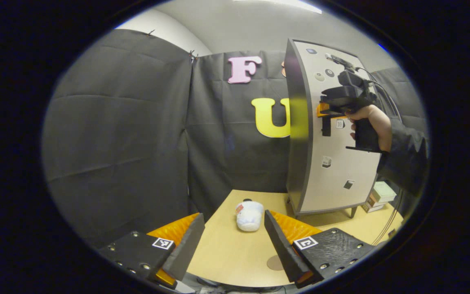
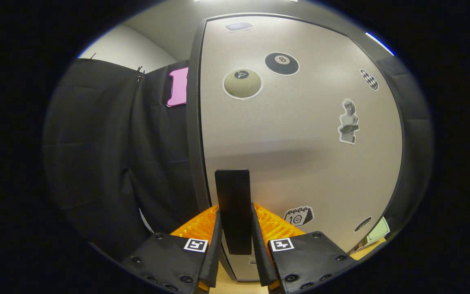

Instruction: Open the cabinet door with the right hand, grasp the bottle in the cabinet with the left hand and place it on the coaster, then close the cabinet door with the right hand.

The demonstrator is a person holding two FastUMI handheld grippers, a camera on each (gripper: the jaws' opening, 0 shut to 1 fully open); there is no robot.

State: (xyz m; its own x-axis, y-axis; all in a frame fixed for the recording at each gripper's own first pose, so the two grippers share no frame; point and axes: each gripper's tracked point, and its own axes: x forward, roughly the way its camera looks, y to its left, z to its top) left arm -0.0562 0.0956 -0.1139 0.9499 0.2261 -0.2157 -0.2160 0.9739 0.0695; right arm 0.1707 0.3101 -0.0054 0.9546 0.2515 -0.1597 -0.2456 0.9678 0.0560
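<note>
In the left gripper view a white bottle (image 1: 249, 215) with a dark cap rests on the tan table (image 1: 235, 257), just beyond my open left gripper (image 1: 233, 216). A round brown coaster (image 1: 275, 262) lies nearer, partly hidden by one finger. The bottle is not on it. To the right stands the cabinet (image 1: 298, 134), with a white stickered door (image 1: 341, 171) that looks flush with the body. A hand (image 1: 375, 124) holds my right gripper (image 1: 324, 113) at the door. In the right gripper view the right gripper (image 2: 235, 210) is shut on the black upright door handle (image 2: 232, 196).
Small boxes (image 1: 382, 194) sit on the table to the right of the cabinet, and a cable (image 1: 390, 222) hangs down there. The cabinet stands on short legs (image 1: 353, 211). Black cloth walls close in the left and back.
</note>
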